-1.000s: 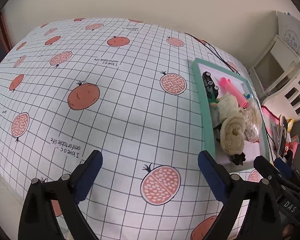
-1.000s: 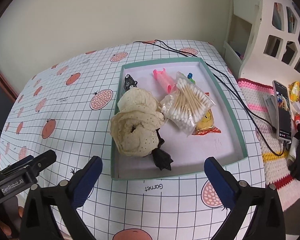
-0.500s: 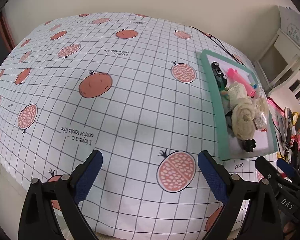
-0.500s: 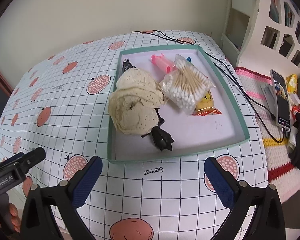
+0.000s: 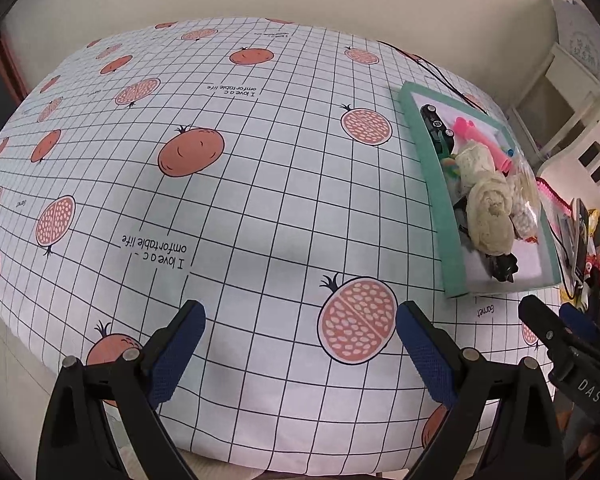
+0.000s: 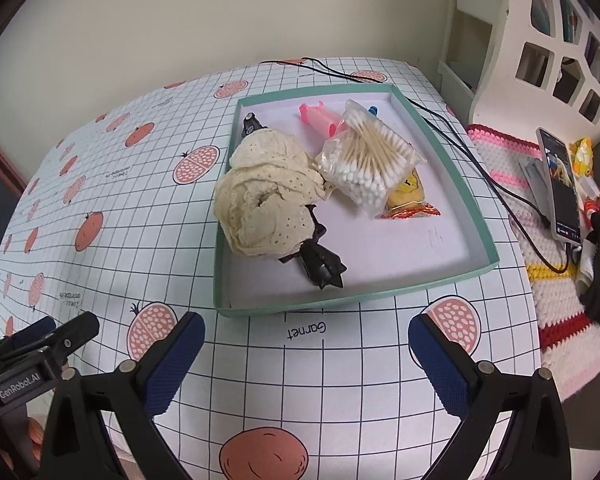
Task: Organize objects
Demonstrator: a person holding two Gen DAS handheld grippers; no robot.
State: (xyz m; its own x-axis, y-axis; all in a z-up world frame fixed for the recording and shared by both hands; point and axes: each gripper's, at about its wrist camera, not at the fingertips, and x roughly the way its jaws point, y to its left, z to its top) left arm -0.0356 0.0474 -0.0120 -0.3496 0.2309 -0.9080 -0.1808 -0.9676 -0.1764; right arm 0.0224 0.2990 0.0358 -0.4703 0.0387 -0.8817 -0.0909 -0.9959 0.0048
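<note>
Tray (image 6: 476,216) of cloth (image 6: 268,204), swabs (image 6: 370,164), clip (image 6: 320,264); both grippers' jaws wide, empty.

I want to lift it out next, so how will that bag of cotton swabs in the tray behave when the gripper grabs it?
The bag of cotton swabs is thin clear plastic, so it will probably crinkle and sag. The loose swabs inside may shift. It looks light, and it overlaps the yellow snack packet, which might get dragged along.
</note>
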